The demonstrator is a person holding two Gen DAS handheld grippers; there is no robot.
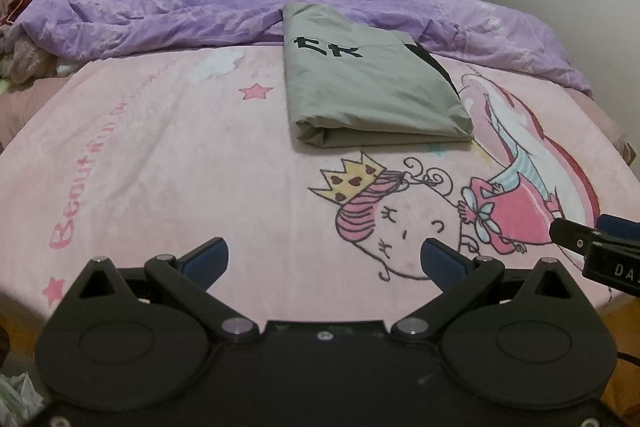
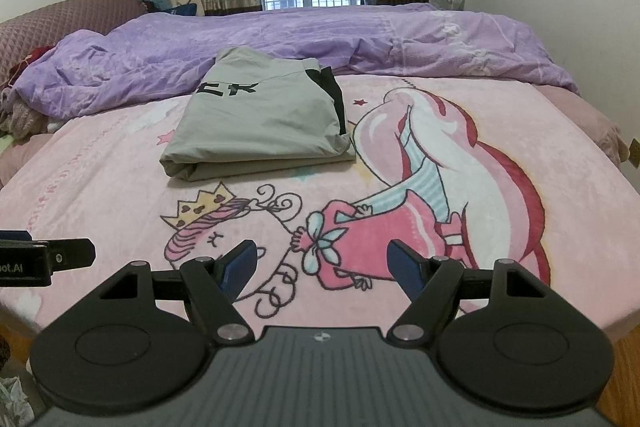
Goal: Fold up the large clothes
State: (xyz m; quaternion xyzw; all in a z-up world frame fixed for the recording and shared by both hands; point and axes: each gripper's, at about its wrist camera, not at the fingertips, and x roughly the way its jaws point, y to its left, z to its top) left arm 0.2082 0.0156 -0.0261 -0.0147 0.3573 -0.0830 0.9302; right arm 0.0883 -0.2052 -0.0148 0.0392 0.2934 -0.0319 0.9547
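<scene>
The grey garment (image 1: 372, 83) lies folded into a compact rectangle on the pink cartoon blanket (image 1: 160, 163), its far edge touching the purple duvet (image 1: 180, 11). In my judgement the fold is essentially finished. What is left is a check: layers square, near fold crease flat, black side panel tucked. Any correction should pinch the near corners, not drag the stack.

The left gripper (image 1: 324, 261) and right gripper (image 2: 322, 263) hover near the garment over the blanket's near edge, both released with jaws spread, nothing between them.

Black block characters on the garment are partly hidden and unreadable. The blanket reads roughly "Beautiful". The neighbouring gripper bodies show the fragments "DA" and "oot.AI".
</scene>
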